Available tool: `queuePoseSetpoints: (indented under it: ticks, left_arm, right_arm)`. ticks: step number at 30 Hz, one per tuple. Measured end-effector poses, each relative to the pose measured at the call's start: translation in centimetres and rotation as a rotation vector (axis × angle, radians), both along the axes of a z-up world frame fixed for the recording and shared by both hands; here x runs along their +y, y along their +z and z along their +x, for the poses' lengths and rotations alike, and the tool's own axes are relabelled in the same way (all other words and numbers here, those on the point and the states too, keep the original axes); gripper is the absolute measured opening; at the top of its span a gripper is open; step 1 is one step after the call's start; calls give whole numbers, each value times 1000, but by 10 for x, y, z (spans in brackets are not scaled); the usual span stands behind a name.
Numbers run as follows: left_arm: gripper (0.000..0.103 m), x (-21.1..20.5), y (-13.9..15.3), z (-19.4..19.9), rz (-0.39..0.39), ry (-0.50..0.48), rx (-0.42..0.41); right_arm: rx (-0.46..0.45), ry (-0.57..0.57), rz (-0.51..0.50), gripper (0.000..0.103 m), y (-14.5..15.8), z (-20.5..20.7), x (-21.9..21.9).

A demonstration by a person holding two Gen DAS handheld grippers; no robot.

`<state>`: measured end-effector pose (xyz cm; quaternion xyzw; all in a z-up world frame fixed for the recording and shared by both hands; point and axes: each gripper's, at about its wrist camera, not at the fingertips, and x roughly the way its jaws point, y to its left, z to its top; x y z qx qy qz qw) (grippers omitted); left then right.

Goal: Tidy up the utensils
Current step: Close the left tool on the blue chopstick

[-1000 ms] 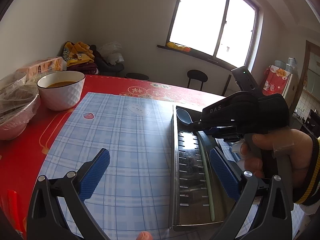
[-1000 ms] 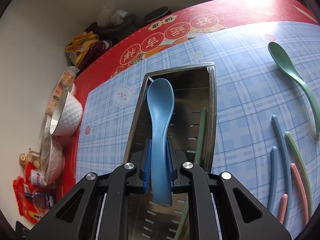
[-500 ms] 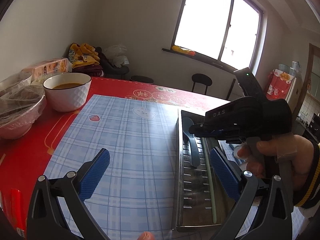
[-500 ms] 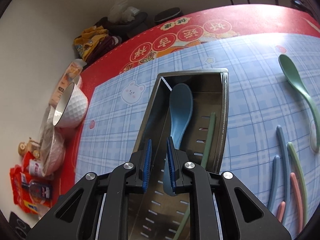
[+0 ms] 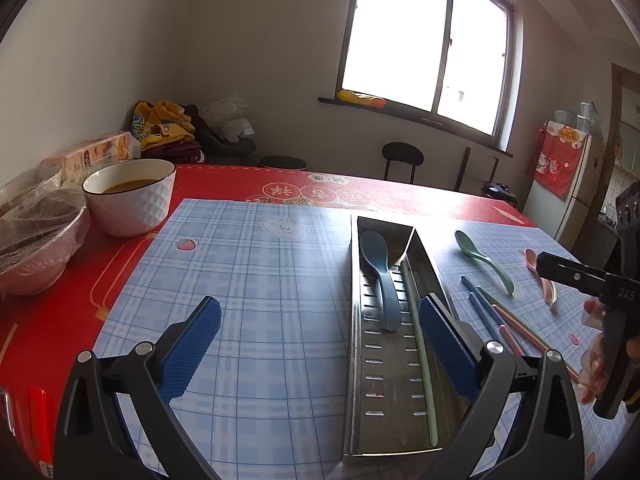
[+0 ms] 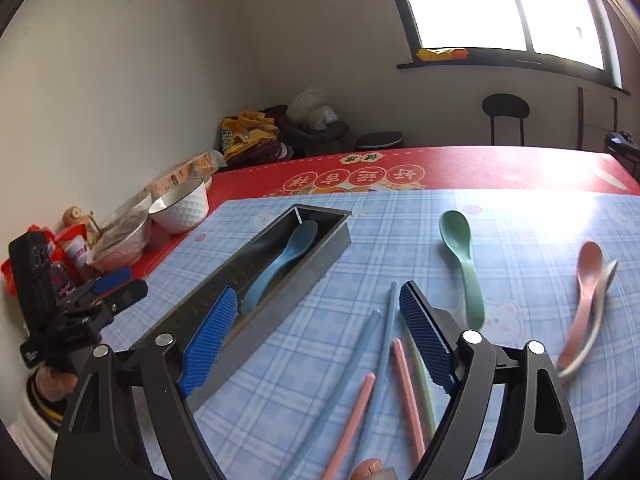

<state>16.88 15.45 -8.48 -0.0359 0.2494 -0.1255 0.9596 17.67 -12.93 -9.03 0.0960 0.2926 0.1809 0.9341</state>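
Your right gripper [image 6: 316, 336], jaws just opened wide with nothing between them, has left the blue spoon [image 6: 282, 266] lying in the steel tray [image 6: 320, 250], at ten o'clock. It faces the loose chopsticks [image 6: 384, 344] (likely next), while your left gripper [image 5: 320, 348] hangs spread and empty.

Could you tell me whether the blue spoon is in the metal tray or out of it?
In: the blue spoon lies flat inside the metal tray.

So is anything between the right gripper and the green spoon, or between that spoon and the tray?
Nothing visible blocks either. The right gripper is open and empty above the loose chopsticks; the green spoon lies just beyond on bare mat, and only mat separates it from the tray.
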Motion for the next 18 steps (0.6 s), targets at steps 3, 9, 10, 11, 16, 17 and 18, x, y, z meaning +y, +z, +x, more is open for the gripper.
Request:
queuePoseSetpoints:
  ticks: [3,9,10,11,16,17,18]
  left_arm:
    - [84,0,-3,4,12,36,22]
    - [68,-21,7,-22,57,82,40]
    - [64,-29,10,-31,64,67,33]
    - [63,-40,14,-40,72,51,23]
    - [62,-107,26,-71,125,-113,-3]
    - [61,-121,24,-71,141,-147,12]
    - [60,-134,20,-69,156,-171,36]
  right_arm:
    - [-21,-4,-2,86,-5,-24,-23]
    - [-42,-83,-25,86,-15,-51,-59]
    - [-33,-91,-12,86,-17,-52,-65]
    - [-25,-93,30,86,-18,-52,-72]
    - [-81,-190,-131,87,-9,-58,-76]
    - [-95,-215,-156,87,-7,-59,-77]
    - [-105,-229,-164,87,-6,-60,-80]
